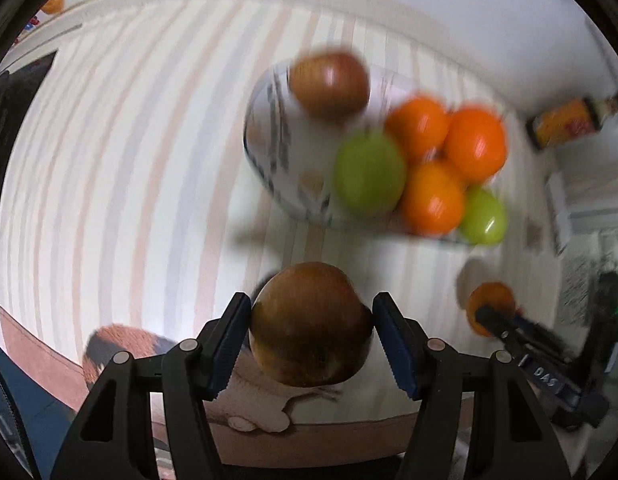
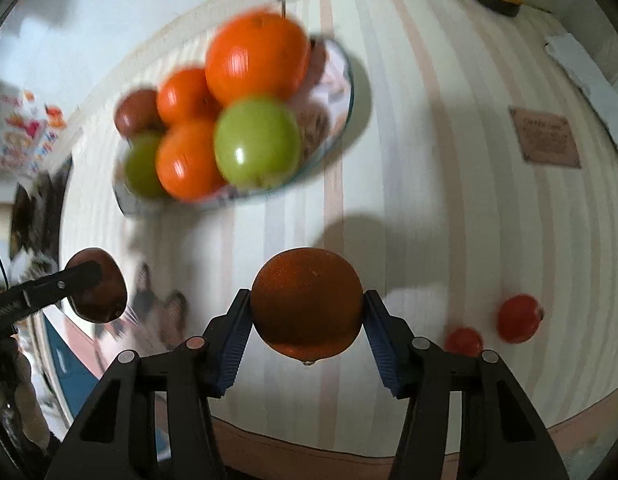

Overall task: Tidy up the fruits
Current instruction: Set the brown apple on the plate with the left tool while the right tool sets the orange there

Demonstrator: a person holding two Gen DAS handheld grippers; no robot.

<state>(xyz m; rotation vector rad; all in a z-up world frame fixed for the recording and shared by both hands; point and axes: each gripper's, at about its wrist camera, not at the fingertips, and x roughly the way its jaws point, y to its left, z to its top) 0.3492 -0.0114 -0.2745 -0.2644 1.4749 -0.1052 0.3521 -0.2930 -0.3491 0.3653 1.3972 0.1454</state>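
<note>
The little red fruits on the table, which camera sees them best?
The right wrist view: two small red fruits lie in plain sight on the striped table, right of the hand-held gripper. The left wrist view shows neither.

We observed a bench [image 2: 449, 168] covered by a cloth with pale vertical stripes in pink, grey and cream. A white wall [image 1: 449, 12] rose behind it. Light cast soft shadows on the cloth. The floor [image 1: 33, 408] below appeared blue.

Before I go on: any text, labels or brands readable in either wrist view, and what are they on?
"DAS": on the right gripper body, left wrist view.
Bottle label: too blurred.
Brown card on the table: print too small.
Colourful sheet at left edge: blurred.
</note>
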